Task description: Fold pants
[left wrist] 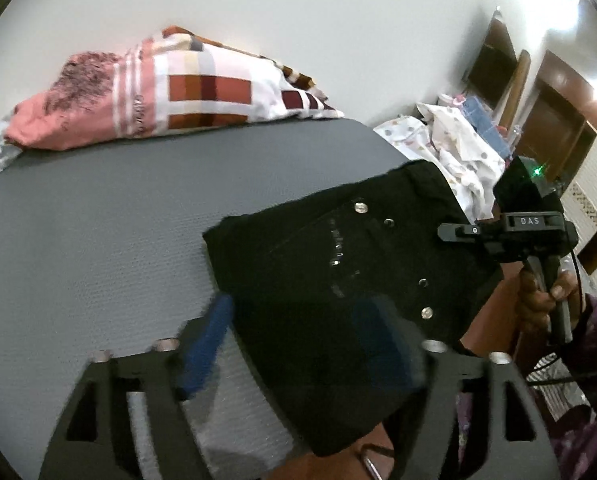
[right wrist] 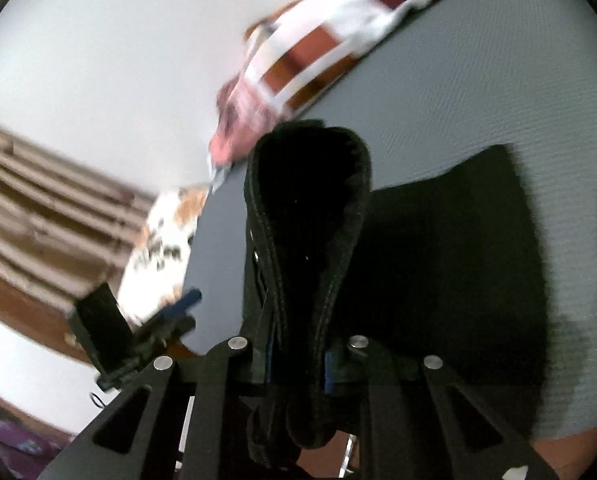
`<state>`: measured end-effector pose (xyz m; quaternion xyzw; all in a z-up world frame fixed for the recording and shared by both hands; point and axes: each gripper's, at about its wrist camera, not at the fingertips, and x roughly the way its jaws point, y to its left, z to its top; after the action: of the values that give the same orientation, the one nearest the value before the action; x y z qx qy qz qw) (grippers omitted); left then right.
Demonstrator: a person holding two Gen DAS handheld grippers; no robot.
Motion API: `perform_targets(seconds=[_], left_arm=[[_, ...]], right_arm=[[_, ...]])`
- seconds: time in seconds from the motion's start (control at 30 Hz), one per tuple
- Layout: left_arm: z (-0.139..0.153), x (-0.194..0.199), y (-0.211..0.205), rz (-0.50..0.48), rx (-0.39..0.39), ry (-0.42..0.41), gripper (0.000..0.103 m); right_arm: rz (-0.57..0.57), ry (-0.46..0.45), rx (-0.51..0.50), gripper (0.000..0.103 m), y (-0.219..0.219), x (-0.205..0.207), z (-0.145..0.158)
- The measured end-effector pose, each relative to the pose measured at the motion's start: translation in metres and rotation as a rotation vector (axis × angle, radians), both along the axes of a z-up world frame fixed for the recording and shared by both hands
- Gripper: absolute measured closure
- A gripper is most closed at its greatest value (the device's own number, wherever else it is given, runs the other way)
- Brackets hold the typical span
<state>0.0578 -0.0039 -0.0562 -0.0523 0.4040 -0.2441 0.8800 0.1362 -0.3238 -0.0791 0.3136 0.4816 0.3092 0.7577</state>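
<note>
The black pants (left wrist: 338,264) lie folded on the grey mat (left wrist: 98,240), with metal studs and buttons showing on top. My left gripper (left wrist: 298,344) hovers just above their near edge with its blue-padded fingers (left wrist: 206,344) spread wide and nothing between them. In the right wrist view my right gripper (right wrist: 298,360) is shut on a thick black band of the pants (right wrist: 310,216), which loops up in front of the camera. The right gripper (left wrist: 510,232) also shows at the pants' right side in the left wrist view. The left gripper (right wrist: 170,316) shows at lower left in the right wrist view.
A pink and checked folded blanket (left wrist: 158,92) lies at the far edge of the mat by the white wall. A spotted white cloth pile (left wrist: 450,148) sits past the mat's right end. Brown wooden doors (left wrist: 554,120) stand behind it.
</note>
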Motion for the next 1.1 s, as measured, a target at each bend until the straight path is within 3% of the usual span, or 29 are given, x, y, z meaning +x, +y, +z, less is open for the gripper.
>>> perform_targets(seconds=[0.13,0.27,0.47,0.67,0.83,1.0,1.1], left_arm=[[-0.018,0.011,-0.025,-0.015,0.048,0.014,0.023],[-0.040,0.021,-0.040,-0.009,0.099,0.091,0.023],[-0.045,0.019,-0.035,0.019,0.115,0.089,0.023],[-0.055,0.025,-0.025,0.050,0.078,0.142,0.023],[-0.051,0.023,-0.022,0.047,0.039,0.135,0.023],[-0.065,0.028,-0.030,0.038,0.066,0.147,0.023],[-0.076,0.028,-0.030,0.039,0.041,0.183,0.023]], right_arm=[[-0.097,0.085,0.021,0.087,-0.043,-0.003,-0.035],[-0.132,0.126,0.083,0.087,-0.056,-0.008,-0.058],[-0.121,0.076,0.096,0.087,-0.051,-0.008,-0.041],[-0.155,0.107,0.085,0.087,-0.071,-0.011,-0.061],[-0.147,0.058,0.033,0.088,-0.068,-0.015,-0.041],[-0.156,0.099,0.035,0.087,-0.077,-0.011,-0.062],[-0.215,0.136,0.112,0.079,-0.095,-0.013,-0.069]])
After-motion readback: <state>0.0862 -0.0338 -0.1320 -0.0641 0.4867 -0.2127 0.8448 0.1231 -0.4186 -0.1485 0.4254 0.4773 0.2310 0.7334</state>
